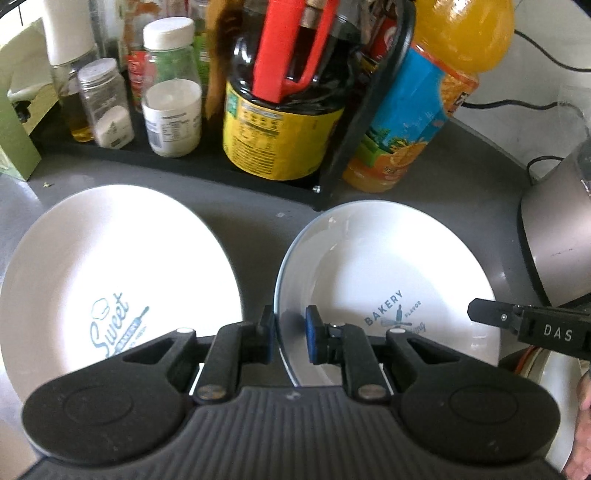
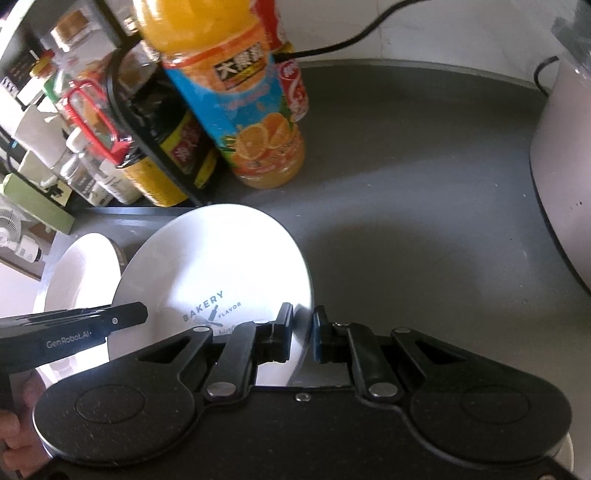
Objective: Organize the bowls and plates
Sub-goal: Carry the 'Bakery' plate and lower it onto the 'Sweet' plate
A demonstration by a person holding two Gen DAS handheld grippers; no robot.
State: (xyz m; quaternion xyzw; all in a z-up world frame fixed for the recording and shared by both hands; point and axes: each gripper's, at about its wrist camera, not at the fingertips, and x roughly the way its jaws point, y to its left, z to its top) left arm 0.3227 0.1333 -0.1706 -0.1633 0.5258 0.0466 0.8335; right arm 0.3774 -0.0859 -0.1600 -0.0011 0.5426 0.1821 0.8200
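You're working over a dark grey countertop [image 2: 406,192] that meets a white wall [image 2: 461,29] along its far edge. Bright light floods in from the countertop's left end, and a black cable [image 2: 351,40] trails down the wall.

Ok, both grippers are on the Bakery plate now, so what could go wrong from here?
1. The left gripper and right gripper pinch only the thin rim of the Bakery plate on opposite sides; uneven lifting could twist it loose.
2. The Sweet plate lies close beside it, so a sideways swing may knock the rims together.
3. The orange juice bottle stands just behind and could be tipped.
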